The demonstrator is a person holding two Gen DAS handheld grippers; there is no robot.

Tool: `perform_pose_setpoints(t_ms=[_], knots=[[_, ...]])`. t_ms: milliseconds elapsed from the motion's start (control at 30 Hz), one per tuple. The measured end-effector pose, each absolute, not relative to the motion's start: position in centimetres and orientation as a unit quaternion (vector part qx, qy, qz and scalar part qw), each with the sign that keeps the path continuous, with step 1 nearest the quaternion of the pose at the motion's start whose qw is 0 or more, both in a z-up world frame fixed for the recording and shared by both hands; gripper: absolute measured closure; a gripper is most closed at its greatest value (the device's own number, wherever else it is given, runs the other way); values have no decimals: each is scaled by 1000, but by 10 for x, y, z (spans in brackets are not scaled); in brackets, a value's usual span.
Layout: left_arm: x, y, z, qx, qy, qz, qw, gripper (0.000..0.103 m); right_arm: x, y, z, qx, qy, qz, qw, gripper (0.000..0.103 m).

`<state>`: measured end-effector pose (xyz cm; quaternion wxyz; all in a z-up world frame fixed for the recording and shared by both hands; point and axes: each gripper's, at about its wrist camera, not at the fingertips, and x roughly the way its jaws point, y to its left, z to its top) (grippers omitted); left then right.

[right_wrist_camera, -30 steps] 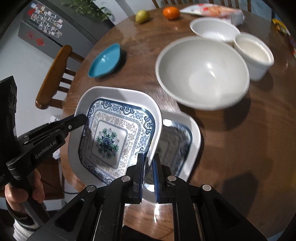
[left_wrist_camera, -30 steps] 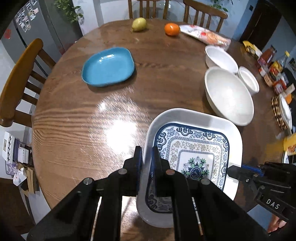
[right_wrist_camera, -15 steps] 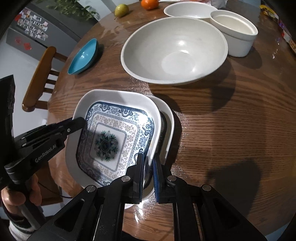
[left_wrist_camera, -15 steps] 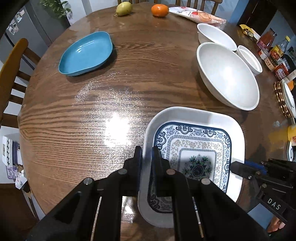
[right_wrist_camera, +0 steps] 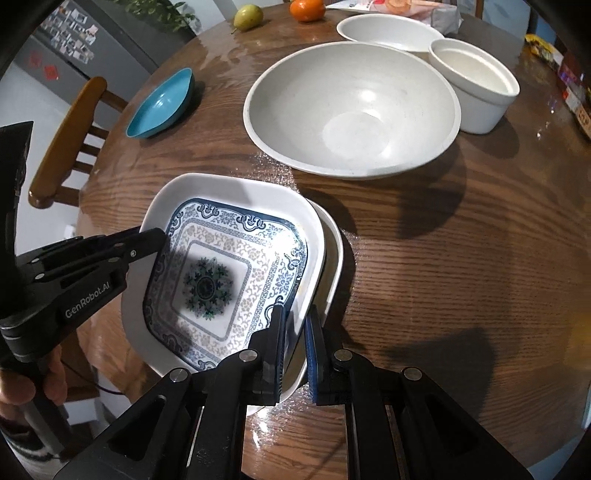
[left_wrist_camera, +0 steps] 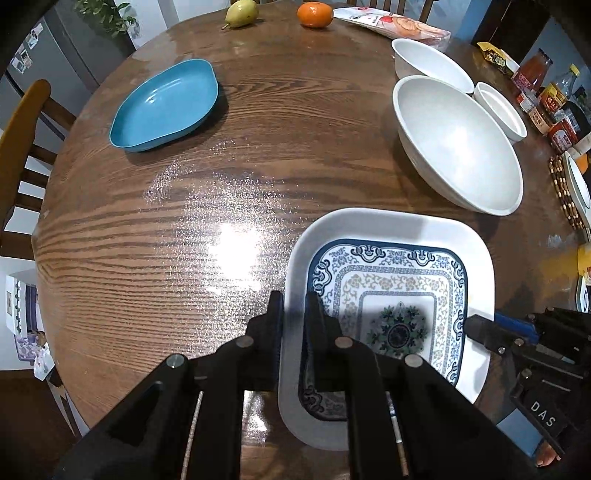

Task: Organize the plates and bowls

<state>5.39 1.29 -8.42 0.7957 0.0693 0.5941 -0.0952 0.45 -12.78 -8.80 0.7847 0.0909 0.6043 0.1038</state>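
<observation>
Plates come first: we have the square white plate with a blue floral pattern [right_wrist_camera: 229,273] pinched by its rim on both sides, our left gripper [left_wrist_camera: 293,314] clamped on one edge and our right gripper [right_wrist_camera: 295,325] on the opposite edge. It hangs just over a matching square white plate [right_wrist_camera: 332,258] resting on the round wooden table [left_wrist_camera: 147,240]. We should level it, align corners, lower evenly, then loosen both grips together to avoid a clack.

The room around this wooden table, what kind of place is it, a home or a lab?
Most likely a home dining area: a round wooden table with wooden chairs, a fridge covered in magnets, and fruit like an orange beside condiment bottles.
</observation>
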Motion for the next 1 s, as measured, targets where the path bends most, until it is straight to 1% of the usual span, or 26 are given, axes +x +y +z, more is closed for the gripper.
perform_pose_setpoints(t_ms=[67, 133, 167, 400, 500, 567, 667, 700, 767, 800, 867, 1000], knots=[[53, 12, -84, 71, 593, -100, 796, 91, 4, -126, -85, 78, 603, 100, 788, 92], [53, 12, -82, 73, 591, -100, 797, 91, 4, -126, -83, 68, 600, 93, 792, 86], [53, 12, -81, 75, 589, -97, 799, 91, 5, -127, -83, 66, 601, 89, 792, 82], [55, 21, -77, 62, 587, -87, 802, 91, 2, -128, -81, 62, 598, 89, 794, 80], [52, 29, -72, 49, 585, -84, 805, 82, -1, -131, -69, 43, 577, 78, 812, 80], [49, 35, -68, 38, 582, -80, 809, 74, -2, -136, -60, 56, 567, 89, 817, 80], [47, 44, -62, 20, 576, -77, 814, 69, -5, -138, -49, 73, 553, 116, 822, 80], [45, 48, -59, 10, 573, -74, 816, 65, -5, -138, -46, 75, 550, 120, 823, 80], [42, 55, -53, -8, 566, -67, 821, 54, -5, -136, -40, 85, 542, 132, 826, 80], [41, 58, -49, -16, 563, -65, 824, 51, -4, -136, -36, 90, 538, 138, 827, 80], [38, 66, -43, -34, 554, -53, 830, 38, -5, -136, -30, 99, 527, 147, 831, 80], [39, 78, -36, -57, 546, -33, 835, 29, -2, -133, -22, 107, 517, 154, 835, 79]])
